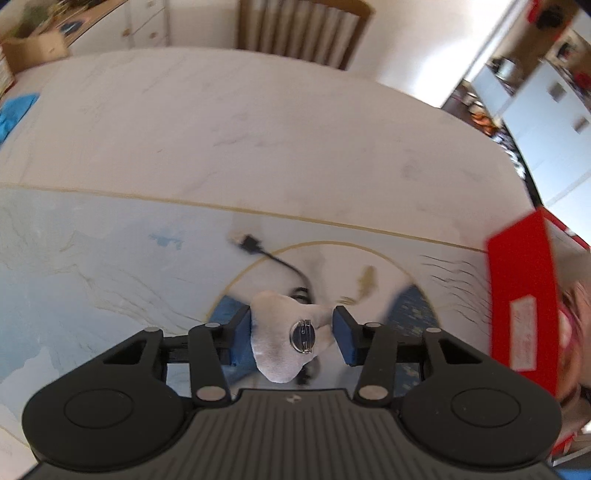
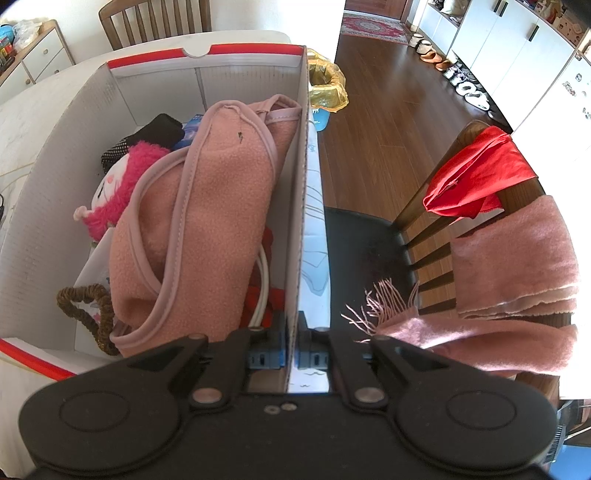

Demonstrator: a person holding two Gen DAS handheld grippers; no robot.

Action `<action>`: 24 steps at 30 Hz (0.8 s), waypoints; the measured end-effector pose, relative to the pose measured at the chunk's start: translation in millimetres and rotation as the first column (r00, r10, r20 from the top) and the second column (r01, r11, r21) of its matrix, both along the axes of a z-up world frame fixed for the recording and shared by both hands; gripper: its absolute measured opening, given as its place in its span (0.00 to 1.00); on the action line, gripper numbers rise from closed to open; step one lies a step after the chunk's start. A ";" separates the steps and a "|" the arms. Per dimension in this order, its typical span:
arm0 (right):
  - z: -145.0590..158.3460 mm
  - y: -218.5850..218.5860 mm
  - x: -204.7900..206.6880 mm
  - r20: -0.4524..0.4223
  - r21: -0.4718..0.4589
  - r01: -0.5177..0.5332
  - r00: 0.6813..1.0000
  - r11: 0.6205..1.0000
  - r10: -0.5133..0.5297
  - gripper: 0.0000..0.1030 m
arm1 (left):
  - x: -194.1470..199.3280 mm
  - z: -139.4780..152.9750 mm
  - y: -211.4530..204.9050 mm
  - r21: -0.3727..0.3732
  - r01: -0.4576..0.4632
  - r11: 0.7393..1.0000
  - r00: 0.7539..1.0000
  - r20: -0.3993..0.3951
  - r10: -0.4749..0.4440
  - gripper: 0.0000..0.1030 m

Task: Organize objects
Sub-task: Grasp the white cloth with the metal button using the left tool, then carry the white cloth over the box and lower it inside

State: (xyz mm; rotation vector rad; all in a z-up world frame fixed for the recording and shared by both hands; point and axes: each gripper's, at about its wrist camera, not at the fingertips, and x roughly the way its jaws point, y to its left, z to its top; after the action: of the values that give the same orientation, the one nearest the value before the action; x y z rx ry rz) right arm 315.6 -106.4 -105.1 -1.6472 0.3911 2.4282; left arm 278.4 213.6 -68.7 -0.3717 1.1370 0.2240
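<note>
In the left wrist view my left gripper (image 1: 292,334) stands open around a white plush piece with a round metal pin badge (image 1: 302,336) on it; the left pad touches the plush, the right pad stands just apart. A black USB cable (image 1: 266,253) lies on the table beyond. The red-and-white box (image 1: 522,295) is at the right edge. In the right wrist view my right gripper (image 2: 291,345) is shut on the box's right wall (image 2: 301,206). Inside the box lie a pink fleece garment (image 2: 207,221), a pink plush doll (image 2: 114,188), a black item (image 2: 157,131) and a brown scrunchie (image 2: 92,314).
A white marble table (image 1: 258,129) with a wooden chair (image 1: 303,26) behind it. To the box's right stands a chair (image 2: 369,251) draped with a pink scarf (image 2: 509,288) and a red cloth (image 2: 476,177). A bin with a yellow bag (image 2: 327,83) stands on the wood floor.
</note>
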 end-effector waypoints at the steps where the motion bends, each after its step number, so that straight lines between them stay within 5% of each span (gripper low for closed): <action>1: 0.0 0.1 0.0 0.000 -0.001 0.000 1.000 1.000 0.000 0.04 | -0.2 5.5 -5.0 -0.002 0.023 1.000 1.000 0.009 -0.023 0.45; 11: -0.5 0.2 -0.8 -0.002 -0.007 -0.002 1.000 1.000 0.002 0.03 | 12.1 53.7 -75.3 -0.032 0.227 0.973 0.970 0.095 -0.223 0.45; 24: -1.2 -1.6 -2.5 -0.008 -0.015 -0.012 1.000 1.000 0.012 0.03 | 34.7 73.2 -185.1 -0.027 0.495 0.868 0.867 0.079 -0.492 0.45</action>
State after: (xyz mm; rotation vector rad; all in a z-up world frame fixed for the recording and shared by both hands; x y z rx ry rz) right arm 313.1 -108.0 -106.3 -1.6509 0.4036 2.4474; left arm 313.1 28.5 4.5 -0.1162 1.1317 -0.2681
